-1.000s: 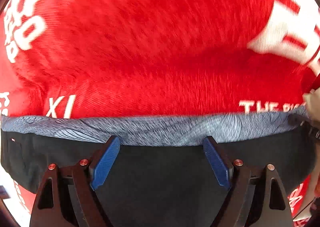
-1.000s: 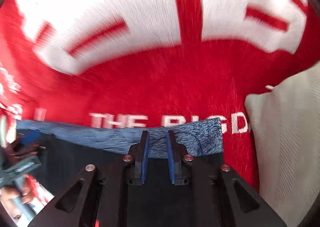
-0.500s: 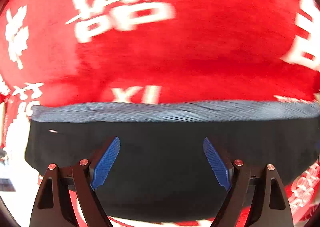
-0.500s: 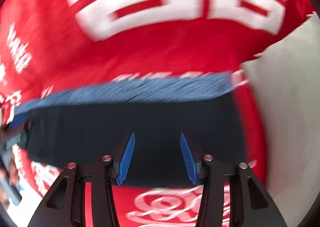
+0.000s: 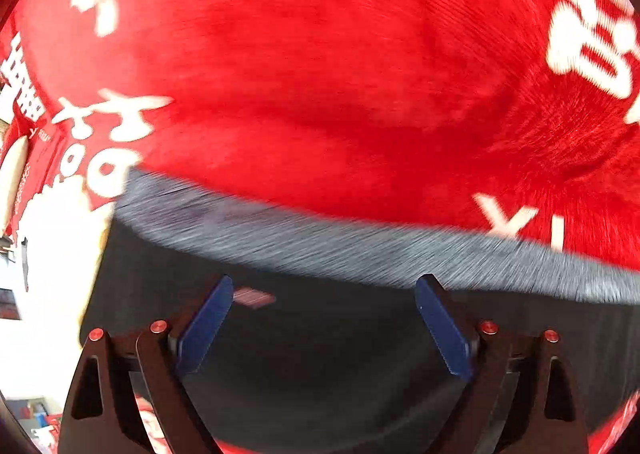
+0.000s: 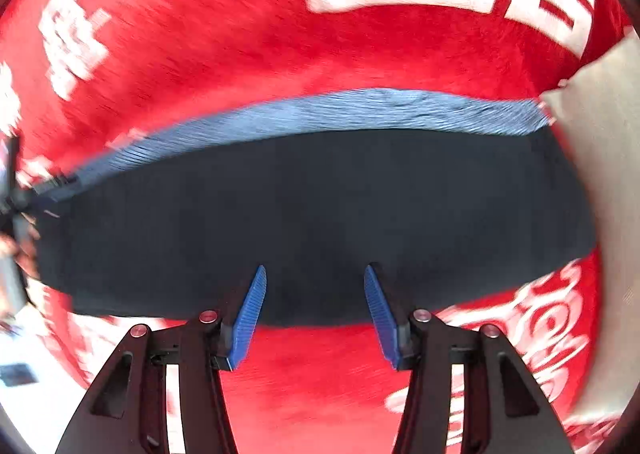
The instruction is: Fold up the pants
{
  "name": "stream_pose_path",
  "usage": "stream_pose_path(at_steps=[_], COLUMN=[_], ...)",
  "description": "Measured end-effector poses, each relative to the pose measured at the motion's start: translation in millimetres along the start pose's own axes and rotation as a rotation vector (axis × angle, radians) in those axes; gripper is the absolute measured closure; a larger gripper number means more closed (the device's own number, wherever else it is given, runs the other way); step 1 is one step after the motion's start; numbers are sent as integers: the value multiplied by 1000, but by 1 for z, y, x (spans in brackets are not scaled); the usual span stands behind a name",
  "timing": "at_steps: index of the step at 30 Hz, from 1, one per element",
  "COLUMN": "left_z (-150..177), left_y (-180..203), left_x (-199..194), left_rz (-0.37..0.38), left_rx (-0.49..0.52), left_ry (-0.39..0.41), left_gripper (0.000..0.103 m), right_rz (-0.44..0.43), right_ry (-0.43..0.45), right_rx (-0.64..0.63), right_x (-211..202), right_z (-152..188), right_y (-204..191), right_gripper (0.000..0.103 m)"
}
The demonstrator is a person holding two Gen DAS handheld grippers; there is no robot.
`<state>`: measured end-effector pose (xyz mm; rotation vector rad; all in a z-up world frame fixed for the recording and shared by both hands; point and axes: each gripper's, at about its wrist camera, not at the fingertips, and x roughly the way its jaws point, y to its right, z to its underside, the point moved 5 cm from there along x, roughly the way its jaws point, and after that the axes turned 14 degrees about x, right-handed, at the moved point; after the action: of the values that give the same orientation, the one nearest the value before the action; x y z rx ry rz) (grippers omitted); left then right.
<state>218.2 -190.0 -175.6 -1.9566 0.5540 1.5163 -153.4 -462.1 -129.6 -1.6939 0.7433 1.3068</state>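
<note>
Pants (image 6: 312, 214) lie flat on red cloth (image 6: 320, 54), waistband (image 6: 360, 110) at far edge. Left gripper (image 5: 324, 318) and right gripper (image 6: 314, 310) both spread wide, holding nothing. For next fold, probably grab both near corners evenly, keep edges lined up, avoid dragging cloth underneath.

L gripper (image 5: 322, 320): jaws spread wide, nothing between the 2 blue pads (image 5: 204, 324), open gap over the dark folded pants (image 5: 340, 354). Beyond the grey-blue waistband (image 5: 360, 246), only flat red printed cloth (image 5: 320, 74), no raised obstacles there.

R gripper (image 6: 316, 310): jaws apart, gap free, tips just over the pants' (image 6: 312, 214) near edge. Bare red cloth (image 6: 320, 386) under the fingers, room to pass. Far R, a beige fabric mass (image 6: 600, 194) sits against the pants' end, crowds that side. Far L edge: blurred dark tool, can't tell how close.
</note>
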Motion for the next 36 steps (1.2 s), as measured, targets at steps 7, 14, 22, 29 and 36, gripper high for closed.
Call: stream_pose_path(at_steps=[7, 14, 22, 29, 36], left_z=[72, 84, 79, 76, 75], left_y=[-87, -101, -113, -109, -111], left_x=[35, 52, 62, 54, 53], left_rz=[-51, 56, 97, 119, 99], left_rx=[57, 41, 66, 123, 130], left_ry=[-49, 45, 71, 62, 71], left_gripper=[6, 0, 0, 0, 0], right_rz=[-423, -503, -466, -389, -300], right_ry=[-302, -376, -335, -236, -280], right_rx=[125, 261, 347, 165, 178], right_x=[65, 127, 135, 88, 118], right_z=[90, 122, 107, 105, 129], right_y=[-131, -178, -179, -189, -164], right_gripper=[48, 48, 73, 96, 96])
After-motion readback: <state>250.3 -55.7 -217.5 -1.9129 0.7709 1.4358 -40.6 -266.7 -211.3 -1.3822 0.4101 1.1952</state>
